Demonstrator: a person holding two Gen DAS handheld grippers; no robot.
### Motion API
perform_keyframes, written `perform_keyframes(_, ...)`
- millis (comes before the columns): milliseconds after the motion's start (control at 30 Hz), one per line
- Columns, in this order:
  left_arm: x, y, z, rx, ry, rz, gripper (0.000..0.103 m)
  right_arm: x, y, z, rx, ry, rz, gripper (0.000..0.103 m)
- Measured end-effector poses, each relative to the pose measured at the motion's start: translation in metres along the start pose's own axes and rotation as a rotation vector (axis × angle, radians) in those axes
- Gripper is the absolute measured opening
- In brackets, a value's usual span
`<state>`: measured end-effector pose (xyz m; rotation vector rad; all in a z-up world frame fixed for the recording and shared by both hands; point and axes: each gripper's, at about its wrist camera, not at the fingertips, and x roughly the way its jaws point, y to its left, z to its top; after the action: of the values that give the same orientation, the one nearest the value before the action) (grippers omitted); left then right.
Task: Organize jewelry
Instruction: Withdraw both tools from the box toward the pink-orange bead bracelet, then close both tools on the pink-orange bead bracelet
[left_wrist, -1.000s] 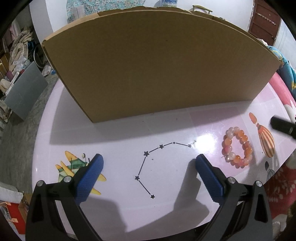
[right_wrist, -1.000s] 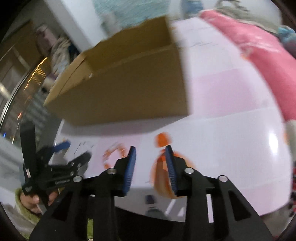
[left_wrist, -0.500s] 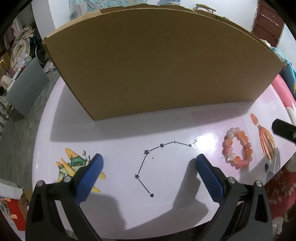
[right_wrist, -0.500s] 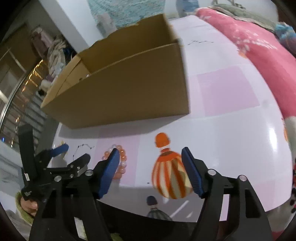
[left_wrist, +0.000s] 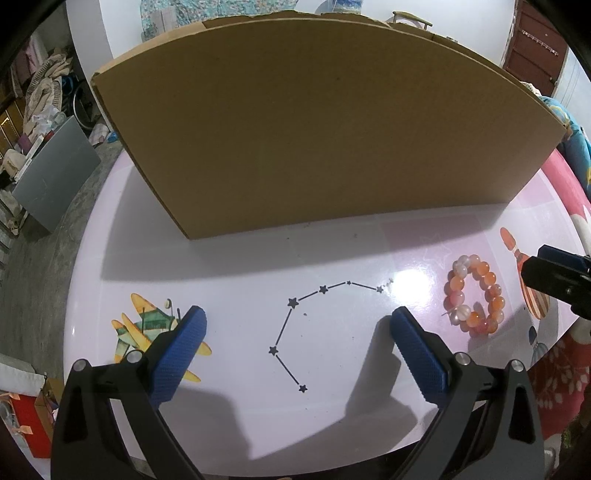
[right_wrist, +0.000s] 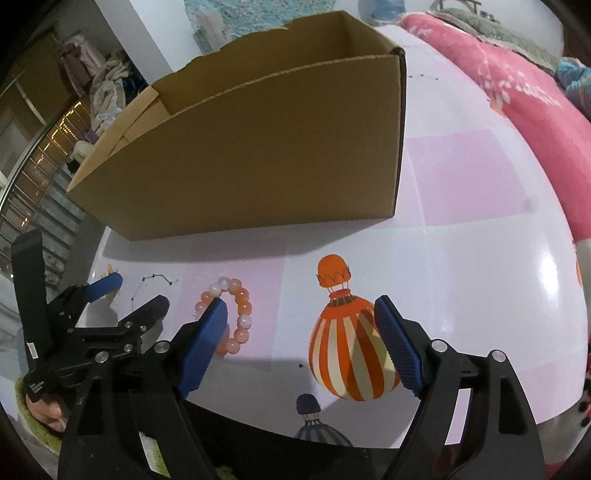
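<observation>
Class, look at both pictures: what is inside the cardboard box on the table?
In the right wrist view, the cardboard box is open-topped, showing only bare inner walls and a folded flap. Its floor is hidden by the near wall, so any contents cannot be seen. The bead bracelet lies outside.

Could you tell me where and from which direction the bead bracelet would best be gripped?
The bead bracelet lies flat on the table as an open ring. I would come from above with one finger in the hole and one outside, pinching the strand on its right side, nearest the right gripper, whose empty jaws have just been opening.
</observation>
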<state>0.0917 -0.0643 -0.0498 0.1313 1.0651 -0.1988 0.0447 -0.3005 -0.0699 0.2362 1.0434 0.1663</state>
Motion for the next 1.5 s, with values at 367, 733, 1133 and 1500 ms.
perform_keyframes(367,-0.001,0.0,-0.002,0.0,-0.006,0.0,0.098,0.005,-0.003,-0.002,0.012,0.021,0.001,0.078)
perform_keyframes(733,-0.001,0.001,-0.002,0.005,-0.005,0.0,0.098,0.004,-0.004,-0.003,0.02,0.01,0.017,0.078)
perform_keyframes(1133,-0.001,0.005,-0.003,0.053,-0.023,-0.028,0.099,-0.006,0.013,-0.008,-0.057,-0.047,0.046,0.075)
perform_keyframes(1500,-0.025,-0.007,0.0,0.049,-0.12,-0.357,0.076,-0.005,0.03,-0.017,-0.189,-0.068,0.002,0.032)
